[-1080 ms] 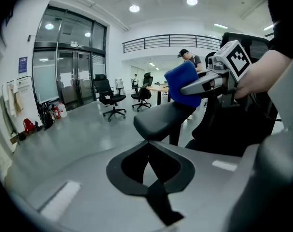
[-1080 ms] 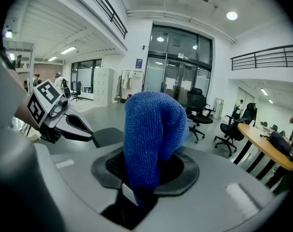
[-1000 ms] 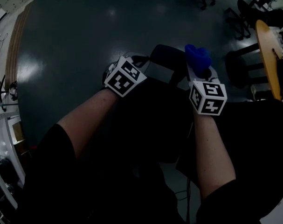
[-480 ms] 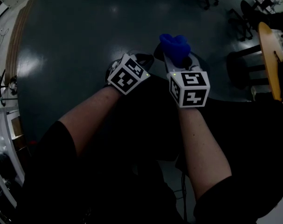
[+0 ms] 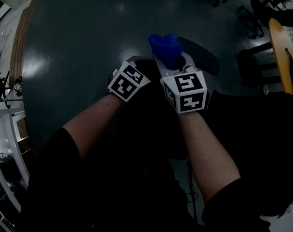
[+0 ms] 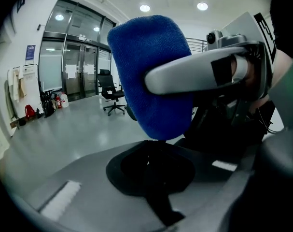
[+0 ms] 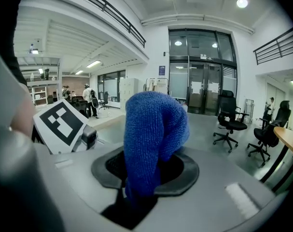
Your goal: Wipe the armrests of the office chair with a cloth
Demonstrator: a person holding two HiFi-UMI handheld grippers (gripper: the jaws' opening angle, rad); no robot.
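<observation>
Two pairs of jaws are closed close in front of you: your left gripper [image 6: 152, 175] has its jaws pressed together with nothing between them, and your right gripper [image 5: 168, 64] pinches the lower end of the blue cloth [image 7: 153, 134], which stands up above the jaws as a soft bunch. You can expect this cloth to be light, limp and a little fluffy, so a low hold leaves loose fabric for wiping. Just beyond it lies a dark curved pad [image 5: 200, 56], probably the armrest; whether the cloth touches it cannot be told.
</observation>
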